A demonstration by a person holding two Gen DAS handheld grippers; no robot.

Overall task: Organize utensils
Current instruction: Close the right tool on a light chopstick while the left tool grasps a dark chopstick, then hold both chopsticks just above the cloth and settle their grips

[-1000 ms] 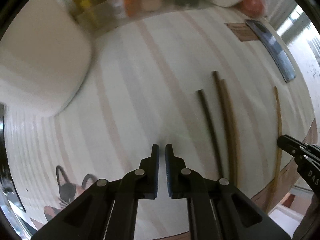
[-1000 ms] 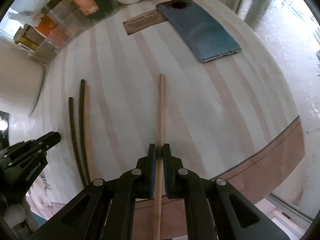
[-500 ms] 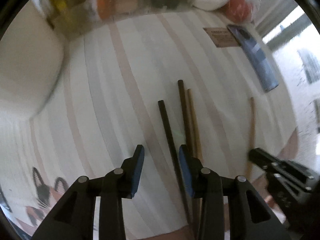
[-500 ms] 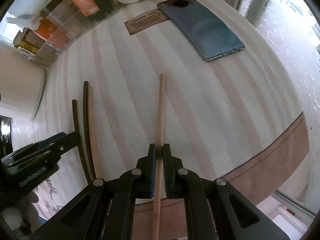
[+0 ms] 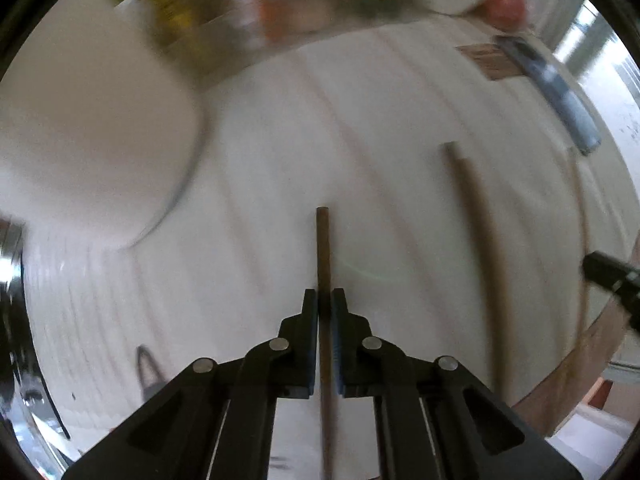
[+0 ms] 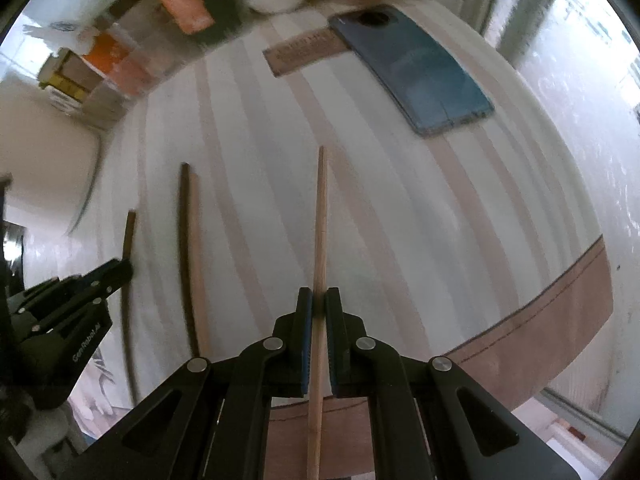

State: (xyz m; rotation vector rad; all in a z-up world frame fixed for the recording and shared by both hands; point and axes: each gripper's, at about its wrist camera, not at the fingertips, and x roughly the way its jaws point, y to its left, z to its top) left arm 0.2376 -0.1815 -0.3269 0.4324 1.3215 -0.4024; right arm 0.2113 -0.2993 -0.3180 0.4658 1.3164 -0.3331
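On the striped cloth-covered worktop (image 6: 400, 208), sorting looks about midway. Left gripper (image 5: 324, 304) is clamped on a dark brown wooden chopstick (image 5: 323, 248); right gripper (image 6: 318, 304) is clamped on a pale wooden chopstick (image 6: 320, 220). One dark-and-pale pair (image 6: 191, 248) lies together between them, untouched (apparently mismatched). Whether either held stick is lifted cannot be told; the left view is motion-blurred and the stick ends are cut off.

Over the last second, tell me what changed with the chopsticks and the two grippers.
The left gripper swung right, opened, then shut on the dark chopstick and drew it leftward, away from the pair on the table. The right gripper stayed clamped on the light chopstick. The phone didn't move.
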